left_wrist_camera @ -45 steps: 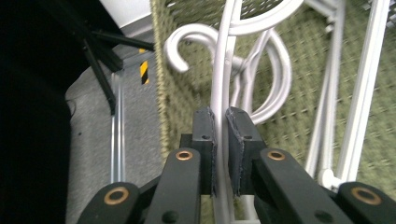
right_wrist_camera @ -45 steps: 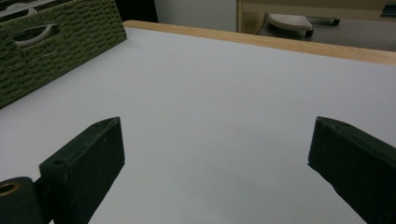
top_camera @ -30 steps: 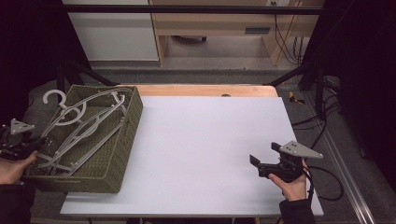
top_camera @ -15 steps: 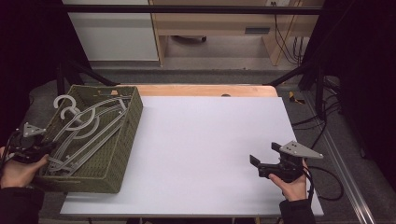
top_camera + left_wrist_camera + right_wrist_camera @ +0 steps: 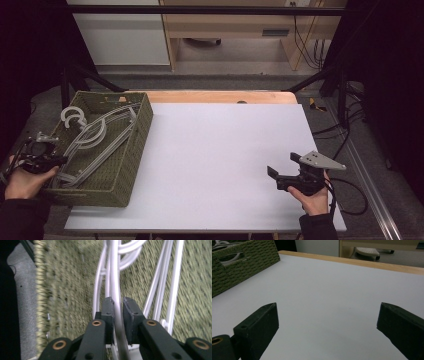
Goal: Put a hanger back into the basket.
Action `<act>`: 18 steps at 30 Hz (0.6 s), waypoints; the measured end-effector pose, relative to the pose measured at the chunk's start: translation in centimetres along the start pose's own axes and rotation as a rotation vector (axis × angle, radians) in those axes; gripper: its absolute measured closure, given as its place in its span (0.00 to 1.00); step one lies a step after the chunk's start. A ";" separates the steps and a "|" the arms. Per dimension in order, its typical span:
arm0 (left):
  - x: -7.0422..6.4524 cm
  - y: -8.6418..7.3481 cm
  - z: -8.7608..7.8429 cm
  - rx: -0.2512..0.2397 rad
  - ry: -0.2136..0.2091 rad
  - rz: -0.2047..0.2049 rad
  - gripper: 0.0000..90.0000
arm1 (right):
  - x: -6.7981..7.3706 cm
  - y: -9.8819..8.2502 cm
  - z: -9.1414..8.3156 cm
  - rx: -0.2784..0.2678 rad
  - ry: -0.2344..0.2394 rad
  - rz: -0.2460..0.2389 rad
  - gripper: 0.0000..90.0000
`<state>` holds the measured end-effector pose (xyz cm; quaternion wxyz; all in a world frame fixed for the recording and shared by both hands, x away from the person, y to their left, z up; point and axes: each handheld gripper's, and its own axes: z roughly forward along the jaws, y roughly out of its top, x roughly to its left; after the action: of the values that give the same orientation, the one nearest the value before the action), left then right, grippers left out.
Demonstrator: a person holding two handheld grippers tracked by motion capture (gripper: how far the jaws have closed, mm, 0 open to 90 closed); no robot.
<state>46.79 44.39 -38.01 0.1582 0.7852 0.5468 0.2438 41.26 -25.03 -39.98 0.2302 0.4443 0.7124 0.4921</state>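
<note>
Lowered into the basket point(image 5: 131, 165), left tongs point(image 5: 118, 312) barely loosen around a hanger point(image 5: 113, 277); right tongs point(image 5: 329, 322) gape.

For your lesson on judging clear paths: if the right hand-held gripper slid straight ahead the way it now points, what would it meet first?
Probably the woven olive-green basket. The right hand-held gripper points left across the bare white tabletop, jaws wide open with nothing between them. Its gripper view shows the basket off to one side, so it might pass it.

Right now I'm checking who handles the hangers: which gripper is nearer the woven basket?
Left. The left gripper is over the basket, its jaws around a white hanger. The right gripper rests open across the table.
</note>
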 end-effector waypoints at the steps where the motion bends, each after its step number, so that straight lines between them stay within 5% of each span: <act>1: 0.0 0.0 0.0 0.006 -0.006 -0.006 0.84 | -0.1 0.0 0.0 0.000 0.000 -0.008 0.04; 5: 0.1 -0.3 -0.6 -0.037 -0.051 -0.007 0.80 | -0.1 0.0 0.0 0.002 0.002 -0.004 0.04; 9: -0.8 -0.1 -1.7 -0.096 -0.042 0.003 0.72 | -0.1 0.0 0.0 -0.002 0.003 -0.009 0.04; 12: -1.9 0.2 -2.7 -0.183 -0.061 0.010 0.65 | -0.1 0.0 -0.1 -0.004 0.004 -0.009 0.04; 18: -5.2 0.6 -4.6 -0.403 -0.164 -0.003 0.51 | 0.0 0.0 -0.1 -0.006 0.003 0.000 0.04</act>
<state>43.29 39.25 -34.97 0.3561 0.7541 0.4733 0.2836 41.20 -25.12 -39.96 0.2305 0.4427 0.7112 0.4951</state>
